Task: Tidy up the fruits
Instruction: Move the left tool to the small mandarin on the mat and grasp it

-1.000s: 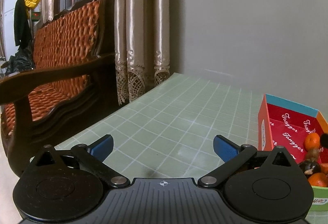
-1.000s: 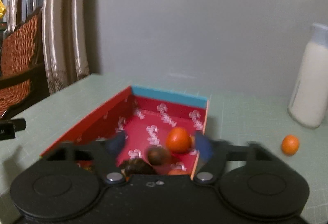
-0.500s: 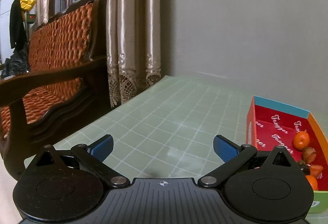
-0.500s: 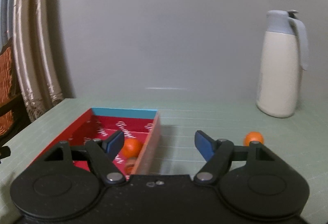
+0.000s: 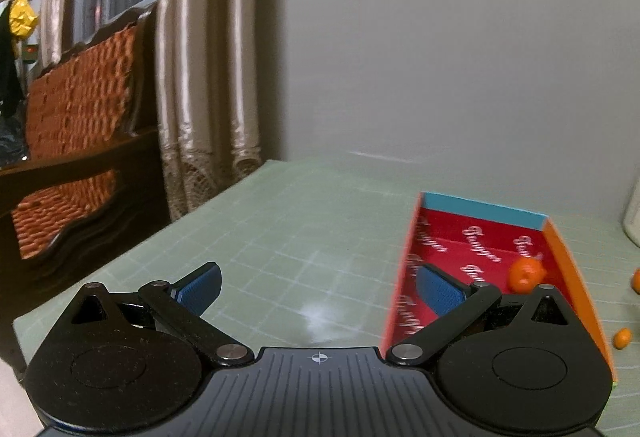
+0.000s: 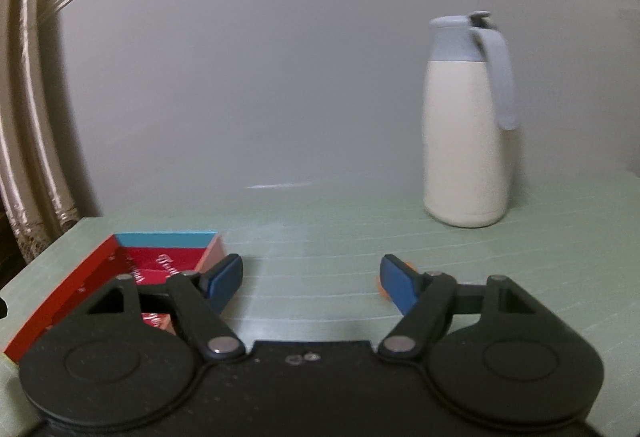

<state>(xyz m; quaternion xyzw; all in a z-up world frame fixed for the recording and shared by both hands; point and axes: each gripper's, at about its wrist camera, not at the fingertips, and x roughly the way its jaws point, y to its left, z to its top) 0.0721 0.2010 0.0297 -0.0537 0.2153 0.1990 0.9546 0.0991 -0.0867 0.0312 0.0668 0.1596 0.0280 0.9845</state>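
Observation:
A red cardboard box (image 5: 476,237) with a blue far wall lies on the green table at the right of the left wrist view. One orange fruit (image 5: 525,272) rests inside it. Two small orange fruits (image 5: 622,338) lie on the table beyond the box's right wall. My left gripper (image 5: 318,289) is open and empty over the table, left of the box. In the right wrist view the box (image 6: 168,241) is at lower left. My right gripper (image 6: 312,279) is open and empty; an orange fruit (image 6: 379,287) peeks out behind its right finger.
A cream jug (image 6: 466,141) with a grey lid and handle stands at the back right by the wall. A wooden sofa (image 5: 76,141) with orange cushions and curtains (image 5: 200,77) stand beyond the table's left edge.
The left wrist view swung right, so the box came further into the picture. The right gripper moved right off the box, and the jug and a loose orange fruit came nearer.

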